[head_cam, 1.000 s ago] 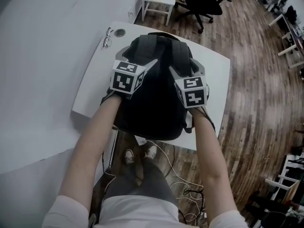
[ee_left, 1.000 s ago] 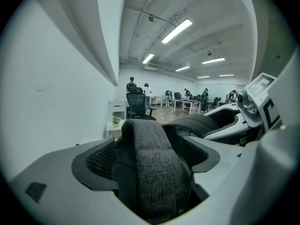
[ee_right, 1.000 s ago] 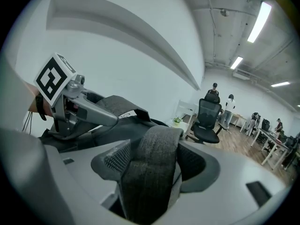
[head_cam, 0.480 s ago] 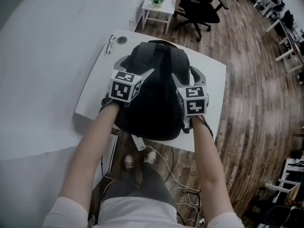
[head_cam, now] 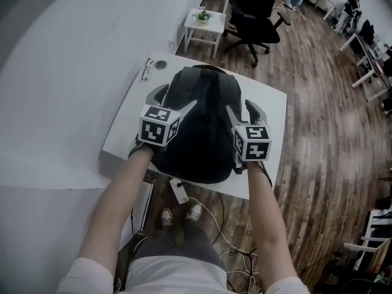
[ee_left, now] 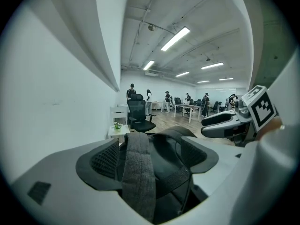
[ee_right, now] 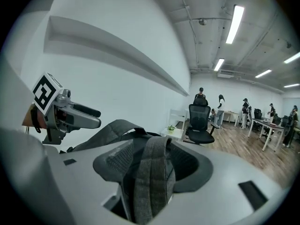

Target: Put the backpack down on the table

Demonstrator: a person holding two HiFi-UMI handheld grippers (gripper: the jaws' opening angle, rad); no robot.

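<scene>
A black backpack [head_cam: 199, 124] lies on the white table [head_cam: 125, 127], its near end at the table's near edge. The left gripper [head_cam: 174, 98] and right gripper [head_cam: 240, 108] stand spread wide, a grey shoulder strap [ee_left: 139, 172] running loose between each pair of jaws. The set-down looks all but done; what seems left is drawing both grippers back clear of the straps.

No legible words, numbers or brands. Only black-and-white square code patterns on the left gripper [head_cam: 176, 98] and right gripper [head_cam: 241, 108], flanking the black fabric backpack [head_cam: 202, 133].
</scene>
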